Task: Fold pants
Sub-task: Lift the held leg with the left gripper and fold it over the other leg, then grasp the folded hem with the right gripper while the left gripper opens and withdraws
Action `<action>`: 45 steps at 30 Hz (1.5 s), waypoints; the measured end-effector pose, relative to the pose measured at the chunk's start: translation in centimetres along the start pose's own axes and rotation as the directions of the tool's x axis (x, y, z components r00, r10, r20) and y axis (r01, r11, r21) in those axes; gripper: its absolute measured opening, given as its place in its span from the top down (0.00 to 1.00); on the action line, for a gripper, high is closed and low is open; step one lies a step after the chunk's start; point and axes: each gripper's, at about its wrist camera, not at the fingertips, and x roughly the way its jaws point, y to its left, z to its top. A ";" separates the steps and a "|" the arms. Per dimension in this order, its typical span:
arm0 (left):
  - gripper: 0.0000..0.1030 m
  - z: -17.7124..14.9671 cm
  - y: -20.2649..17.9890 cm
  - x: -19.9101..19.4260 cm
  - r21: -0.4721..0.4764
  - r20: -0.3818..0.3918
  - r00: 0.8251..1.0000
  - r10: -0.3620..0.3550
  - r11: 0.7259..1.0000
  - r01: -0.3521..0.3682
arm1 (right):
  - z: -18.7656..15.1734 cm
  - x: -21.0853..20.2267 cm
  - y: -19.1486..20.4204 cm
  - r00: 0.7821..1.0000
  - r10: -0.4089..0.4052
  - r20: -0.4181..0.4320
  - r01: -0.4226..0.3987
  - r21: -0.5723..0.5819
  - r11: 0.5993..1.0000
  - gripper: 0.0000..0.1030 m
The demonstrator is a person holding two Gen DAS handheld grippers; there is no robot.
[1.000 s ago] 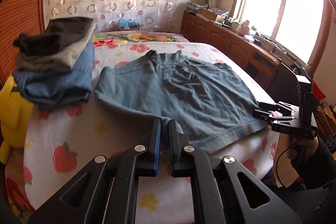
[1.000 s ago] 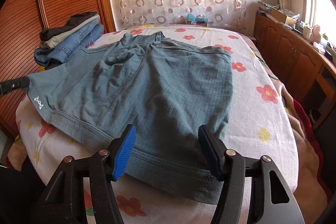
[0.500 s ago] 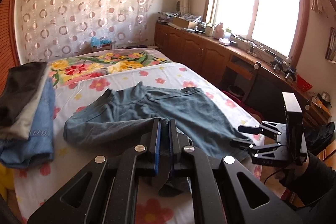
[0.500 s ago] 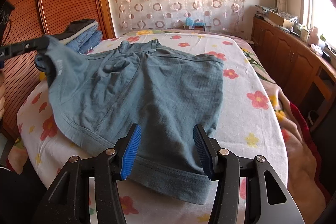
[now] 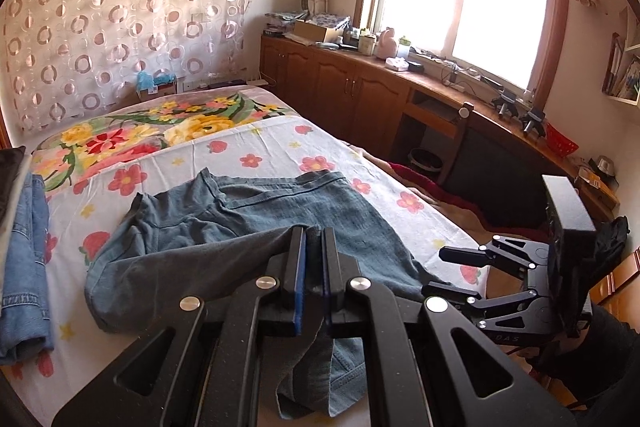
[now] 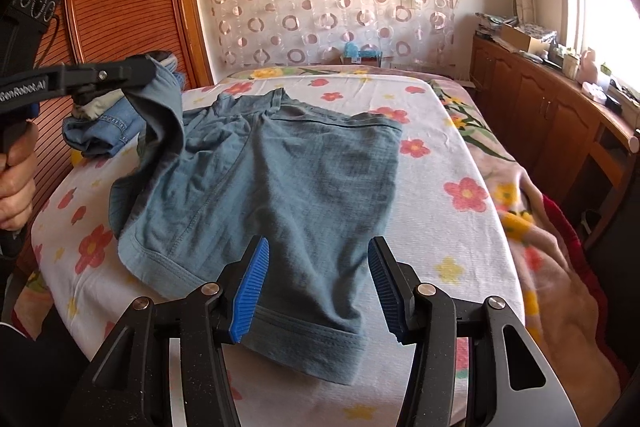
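A: Surface? Pants?
B: Floral bed [image 6: 452, 227], blue pants [image 6: 280, 179] spread on it.
A: Grippers?
B: Left gripper [image 5: 313, 267] clamped on lifted pant leg; right gripper [image 6: 320, 287] parted over hem, gripping nothing.

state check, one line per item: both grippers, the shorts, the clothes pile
left gripper: shut on the shorts' left leg hem, held up off the bed
right gripper: open, over the right leg hem, gripping nothing
shorts: mostly flat on the bed, left leg lifted and partly folded over
clothes pile: folded, stacked at the bed's left edge
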 end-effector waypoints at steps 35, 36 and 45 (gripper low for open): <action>0.22 -9.9 5.0 -1.8 -0.117 -0.067 0.993 0.098 0.987 -0.105 | 5.7 8.1 3.4 0.989 0.130 -0.076 -0.137 -0.095 0.986 0.67; 0.22 -10.0 4.8 -1.8 -0.117 -0.067 0.994 0.089 0.989 -0.096 | 5.8 8.5 3.3 0.986 0.141 -0.091 -0.149 -0.091 0.985 0.67; 0.22 -10.6 1.6 0.1 -0.043 -0.124 0.992 0.030 0.998 -0.035 | 7.1 8.3 2.8 0.970 0.225 -0.088 -0.229 -0.048 0.972 0.93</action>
